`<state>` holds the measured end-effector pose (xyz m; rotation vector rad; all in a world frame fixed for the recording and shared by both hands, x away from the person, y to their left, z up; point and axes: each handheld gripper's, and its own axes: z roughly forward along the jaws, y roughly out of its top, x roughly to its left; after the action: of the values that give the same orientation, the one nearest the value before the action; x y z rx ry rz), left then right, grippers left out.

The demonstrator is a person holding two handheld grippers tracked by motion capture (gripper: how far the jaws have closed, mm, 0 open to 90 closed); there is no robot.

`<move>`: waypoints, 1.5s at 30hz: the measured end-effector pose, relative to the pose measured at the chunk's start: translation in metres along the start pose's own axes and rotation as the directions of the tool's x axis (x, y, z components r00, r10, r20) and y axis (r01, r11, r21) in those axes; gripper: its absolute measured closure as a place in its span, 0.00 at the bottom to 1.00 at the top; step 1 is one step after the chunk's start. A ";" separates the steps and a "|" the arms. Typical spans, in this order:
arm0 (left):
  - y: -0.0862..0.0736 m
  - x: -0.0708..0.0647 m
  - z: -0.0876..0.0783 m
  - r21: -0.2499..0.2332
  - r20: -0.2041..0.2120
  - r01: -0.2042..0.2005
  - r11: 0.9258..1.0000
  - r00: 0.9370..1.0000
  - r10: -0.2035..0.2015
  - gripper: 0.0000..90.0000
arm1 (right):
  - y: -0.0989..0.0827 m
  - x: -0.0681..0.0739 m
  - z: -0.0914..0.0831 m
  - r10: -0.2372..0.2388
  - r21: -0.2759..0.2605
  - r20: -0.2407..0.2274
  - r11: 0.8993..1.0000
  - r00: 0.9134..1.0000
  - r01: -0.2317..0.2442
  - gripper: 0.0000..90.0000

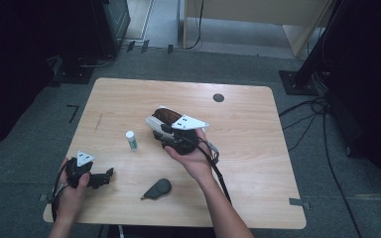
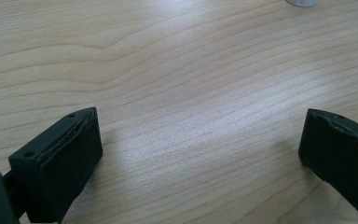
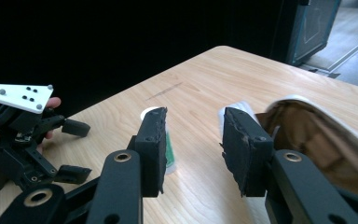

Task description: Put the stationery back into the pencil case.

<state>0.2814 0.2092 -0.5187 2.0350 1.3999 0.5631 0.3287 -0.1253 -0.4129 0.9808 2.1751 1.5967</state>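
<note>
Shoe [image 1: 164, 117] beside right tongs [image 1: 159, 133], long axis slanting up-left across table [image 1: 248, 163].

matt wood-grain table [image 1: 258, 148], white shoe [image 1: 158, 120].

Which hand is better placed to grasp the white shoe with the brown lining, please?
Right: the right gripper is beside the white shoe, jaws apart; the left gripper sits open near the table's left corner.

My left tongs [image 1: 110, 173] & right tongs [image 3: 193, 144]: black bodies, thick black pads w/ small screw holes, brass-ringed pivots, grey 3-cornered top plates w/ dark dots, black cables trailing. Forearms bare, no sleeves.
</note>
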 end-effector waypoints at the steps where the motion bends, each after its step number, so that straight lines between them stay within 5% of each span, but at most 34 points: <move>1: 0.000 0.000 0.000 0.000 0.001 0.001 1.000 1.000 -0.001 0.00 | -0.001 0.002 0.003 -0.005 0.001 -0.003 1.000 1.000 0.005 0.67; 17: 0.000 0.000 0.000 -0.002 0.002 0.002 1.000 1.000 -0.002 0.00 | -0.009 0.022 0.042 0.000 0.031 -0.028 1.000 1.000 0.001 0.68; 45: 0.000 0.000 0.000 0.000 0.005 -0.005 1.000 1.000 0.005 0.00 | -0.020 0.032 0.096 -0.012 0.089 0.005 0.996 1.000 0.012 0.65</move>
<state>0.2813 0.2088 -0.5187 2.0396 1.3921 0.5599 0.3532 -0.0369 -0.4603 0.9942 2.2615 1.5012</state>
